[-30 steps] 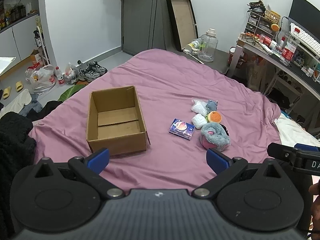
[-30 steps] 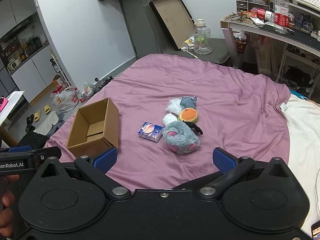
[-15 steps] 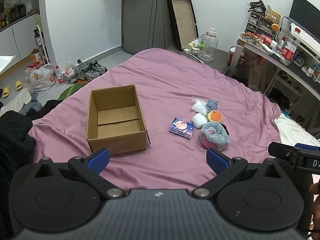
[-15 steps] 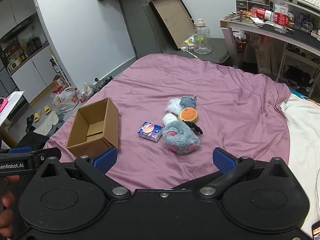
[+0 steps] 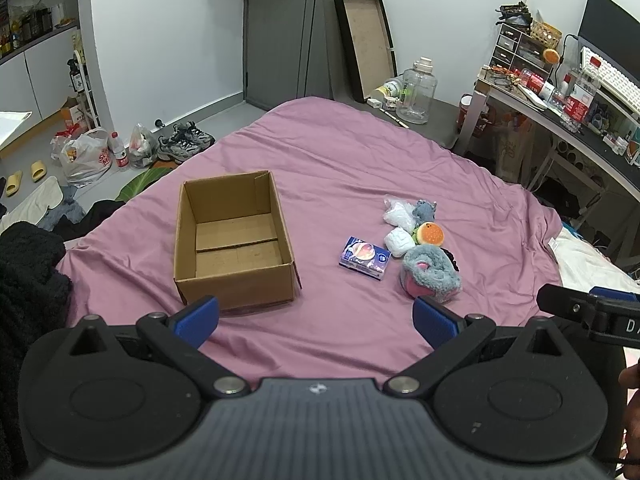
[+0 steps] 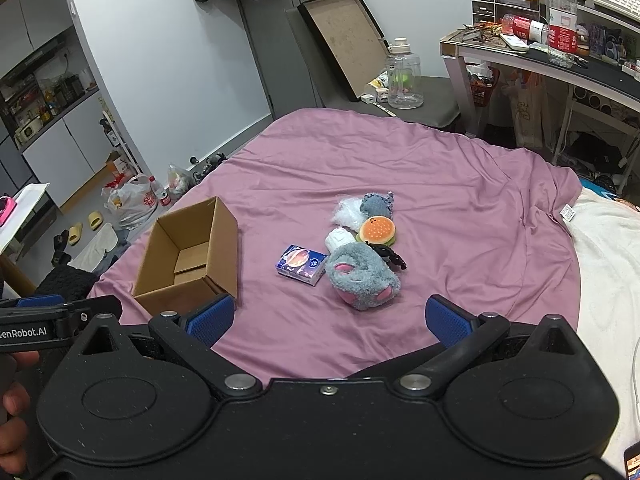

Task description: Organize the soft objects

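— Left wrist view: where's the cardboard box [image 5: 234, 240]?
— Left on the bedspread [image 5: 360, 168]; soft toys [image 5: 429, 269] lie right of it.
— Tools?
— Left gripper [image 5: 316, 318] and right gripper [image 6: 330, 318] both spread apart, holding nothing.

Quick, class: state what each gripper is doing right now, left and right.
Left gripper: open, holding nothing, above the purple bedsheet.
Right gripper: open, holding nothing.
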A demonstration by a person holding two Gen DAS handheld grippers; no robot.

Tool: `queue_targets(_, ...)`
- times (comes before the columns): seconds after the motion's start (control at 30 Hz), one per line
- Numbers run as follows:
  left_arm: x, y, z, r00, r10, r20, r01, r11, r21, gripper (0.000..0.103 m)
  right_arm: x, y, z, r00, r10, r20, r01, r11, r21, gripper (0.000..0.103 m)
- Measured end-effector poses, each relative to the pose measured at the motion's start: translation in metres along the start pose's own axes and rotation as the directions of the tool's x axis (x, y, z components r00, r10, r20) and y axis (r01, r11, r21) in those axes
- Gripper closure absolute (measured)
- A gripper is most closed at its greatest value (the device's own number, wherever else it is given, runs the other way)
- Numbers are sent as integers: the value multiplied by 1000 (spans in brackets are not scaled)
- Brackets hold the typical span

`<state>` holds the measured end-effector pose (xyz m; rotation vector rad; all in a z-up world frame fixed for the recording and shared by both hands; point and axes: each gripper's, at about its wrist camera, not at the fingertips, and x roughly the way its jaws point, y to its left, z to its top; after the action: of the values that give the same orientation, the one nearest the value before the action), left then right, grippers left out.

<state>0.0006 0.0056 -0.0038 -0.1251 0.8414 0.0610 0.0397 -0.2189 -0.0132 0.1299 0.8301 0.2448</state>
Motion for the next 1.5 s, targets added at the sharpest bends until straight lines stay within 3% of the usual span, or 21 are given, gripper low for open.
queue_targets(1.17,5,-3,4,1000,3,6,-3,1000,0,1,6,-2,-1,1000,19,-2,-19,1000,-1,0)
queue_targets(1.5,34,-6,16,1000,-23,8,23,999,-40,1,33,-24,3,1000,16,-1,-16,997,78,0)
